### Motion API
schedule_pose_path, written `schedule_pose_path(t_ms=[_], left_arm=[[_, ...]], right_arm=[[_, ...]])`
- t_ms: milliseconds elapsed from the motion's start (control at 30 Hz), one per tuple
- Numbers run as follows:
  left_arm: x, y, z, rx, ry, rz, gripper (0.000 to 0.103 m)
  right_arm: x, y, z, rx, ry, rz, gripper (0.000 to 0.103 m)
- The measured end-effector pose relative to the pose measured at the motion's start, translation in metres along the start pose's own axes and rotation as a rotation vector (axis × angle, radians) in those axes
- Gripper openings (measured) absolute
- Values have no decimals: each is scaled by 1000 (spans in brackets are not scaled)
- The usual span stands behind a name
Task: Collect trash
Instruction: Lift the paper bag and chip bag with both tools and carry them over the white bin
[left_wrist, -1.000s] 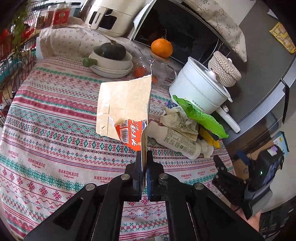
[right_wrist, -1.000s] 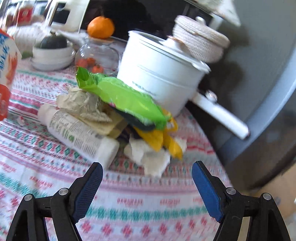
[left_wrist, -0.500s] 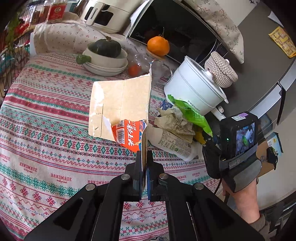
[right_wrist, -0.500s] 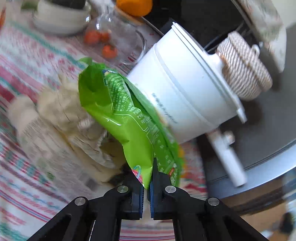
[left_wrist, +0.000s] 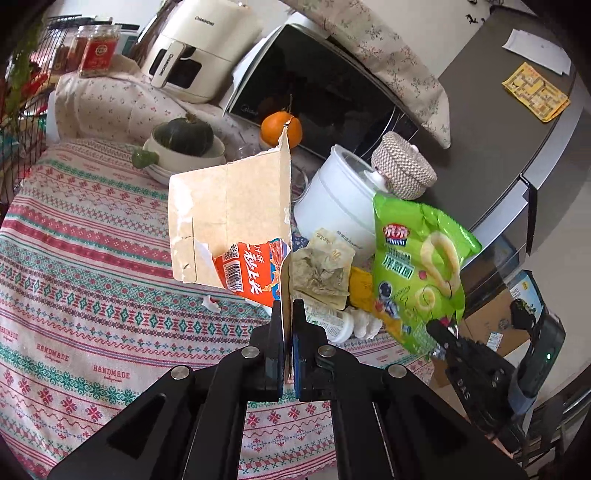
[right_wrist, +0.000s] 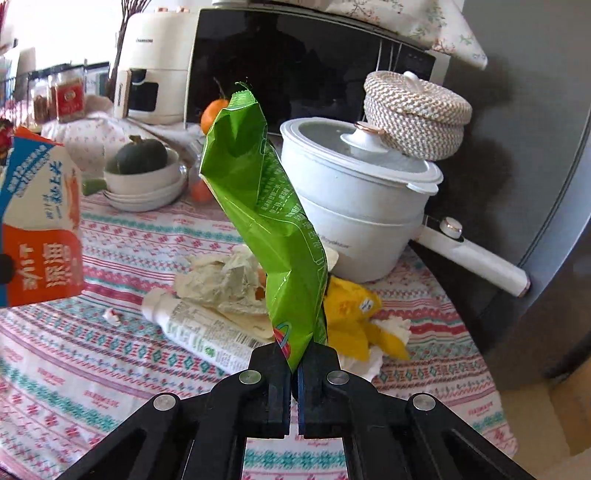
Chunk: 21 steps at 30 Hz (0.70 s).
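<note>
My left gripper (left_wrist: 289, 325) is shut on a torn cardboard food box (left_wrist: 229, 218), orange and white print, held above the table; the box also shows at the left edge of the right wrist view (right_wrist: 37, 221). My right gripper (right_wrist: 295, 360) is shut on a green snack bag (right_wrist: 266, 214), lifted upright off the pile; the bag and gripper also show in the left wrist view (left_wrist: 417, 266). On the tablecloth remain a white plastic bottle (right_wrist: 199, 332), crumpled beige paper (right_wrist: 221, 280), a yellow wrapper (right_wrist: 351, 314) and white tissue (right_wrist: 391, 326).
A white lidded pot (right_wrist: 354, 206) with a long handle (right_wrist: 476, 258) stands just behind the pile, a woven lidded basket (right_wrist: 417, 110) by it. A bowl with a dark squash (right_wrist: 142, 162), an orange (left_wrist: 280, 127), a microwave (right_wrist: 288, 62) and an air fryer (left_wrist: 195, 48) stand at the back.
My right gripper closed on the green snack bag and lifted it off the pile. My left gripper kept hold of the cardboard box and shifted slightly.
</note>
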<state>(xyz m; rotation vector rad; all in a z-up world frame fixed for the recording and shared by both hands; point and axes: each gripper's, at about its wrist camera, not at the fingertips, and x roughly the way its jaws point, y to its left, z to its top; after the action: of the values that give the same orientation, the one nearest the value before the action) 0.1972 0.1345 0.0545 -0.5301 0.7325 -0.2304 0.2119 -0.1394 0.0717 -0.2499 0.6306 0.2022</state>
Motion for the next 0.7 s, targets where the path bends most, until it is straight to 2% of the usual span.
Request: schedule_pose_path(t_ms=[200,333,500,700], left_arm=[[-14,-12,-3,7,-26,-86,2],[-16,-31,-12,44,3,-199,2],[-8,-67,-43,104,97,-317,2],[12,-104,-85,132,254,-434,2]], right_arm=[[-42,-21,-34,119,-13,81,0],[-72,-44,-51,190,-17,61,0],[-109,-68,-80,245,11,9,0],[-136,-95,-141,345,81,-37,0]])
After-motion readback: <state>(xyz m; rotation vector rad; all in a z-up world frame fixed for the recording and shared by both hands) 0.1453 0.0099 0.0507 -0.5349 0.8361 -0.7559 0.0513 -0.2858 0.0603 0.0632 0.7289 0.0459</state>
